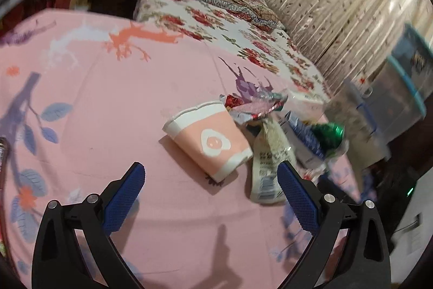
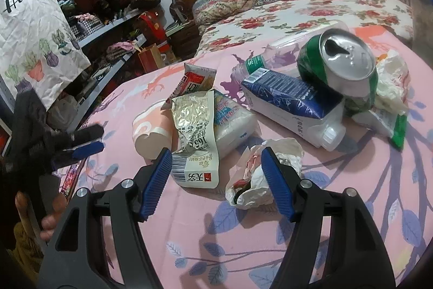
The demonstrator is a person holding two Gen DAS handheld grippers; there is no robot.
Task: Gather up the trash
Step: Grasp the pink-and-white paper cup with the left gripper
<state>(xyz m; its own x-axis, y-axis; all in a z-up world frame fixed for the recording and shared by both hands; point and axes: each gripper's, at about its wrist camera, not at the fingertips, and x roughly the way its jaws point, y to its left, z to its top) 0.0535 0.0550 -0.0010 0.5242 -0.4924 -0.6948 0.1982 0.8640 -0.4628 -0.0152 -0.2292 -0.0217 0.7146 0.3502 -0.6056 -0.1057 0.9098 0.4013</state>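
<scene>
Your left gripper (image 1: 211, 178) hangs with jaws spread wide and empty. The pink paper cup (image 1: 209, 138) lies on its side just ahead of them, slightly right of centre, its long axis slanting from rim at far left to base at near right. Your right gripper (image 2: 216, 175), also apart and empty, sits farther from the cup.

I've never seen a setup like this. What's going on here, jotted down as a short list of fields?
setting: bedroom, pink floral sheet spread as work surface
trash pile: pink paper cup on its side, foil snack bag, blue carton, dented green can, crumpled white wrapper
left gripper: open, empty, facing the cup
right gripper: open, nothing pressed between its pads
collection bag: white paper bag lettered "Home", at the left
</scene>
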